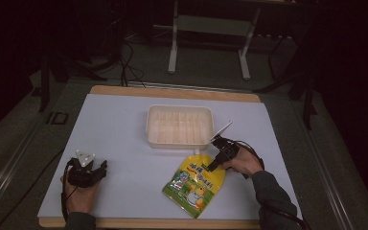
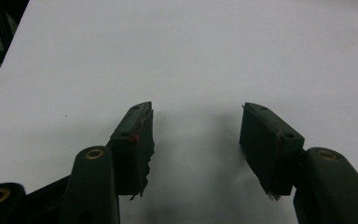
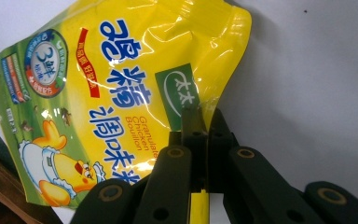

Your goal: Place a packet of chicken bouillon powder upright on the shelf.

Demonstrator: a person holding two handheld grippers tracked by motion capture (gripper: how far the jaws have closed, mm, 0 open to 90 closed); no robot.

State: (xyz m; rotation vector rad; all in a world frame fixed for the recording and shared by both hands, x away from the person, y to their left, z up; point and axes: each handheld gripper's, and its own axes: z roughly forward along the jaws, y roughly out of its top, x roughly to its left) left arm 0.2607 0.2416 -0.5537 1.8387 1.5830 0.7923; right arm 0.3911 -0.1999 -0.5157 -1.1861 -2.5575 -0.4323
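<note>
One yellow pouch (image 1: 194, 185), one white tray (image 1: 179, 126) and two grippers lie on one white table sheet (image 1: 120, 124); the tray's compartments look bare from the high view. The right gripper (image 1: 214, 163) has its jaws pressed together on the pouch's edge, the yellow film pinched between them; the pouch body spreads away from the fingertips to the person's left and toward the near table edge, and the tray stands just beyond the fingertips. The left gripper (image 1: 87, 170) has its jaws spread wide with nothing but bare sheet between and ahead of the fingertips; the pouch is well apart to its right. The right gripper view adds what the high view cannot resolve: the clamped strip and the print "Granulated Chicken Bouillon" with a cartoon chick on the pouch (image 3: 102, 102). The left gripper view shows frayed pads (image 2: 142, 149). The right hand (image 1: 242, 163) reaches forward, forearm angled inward; the left hand (image 1: 81, 196) rests near the table's front edge.
</note>
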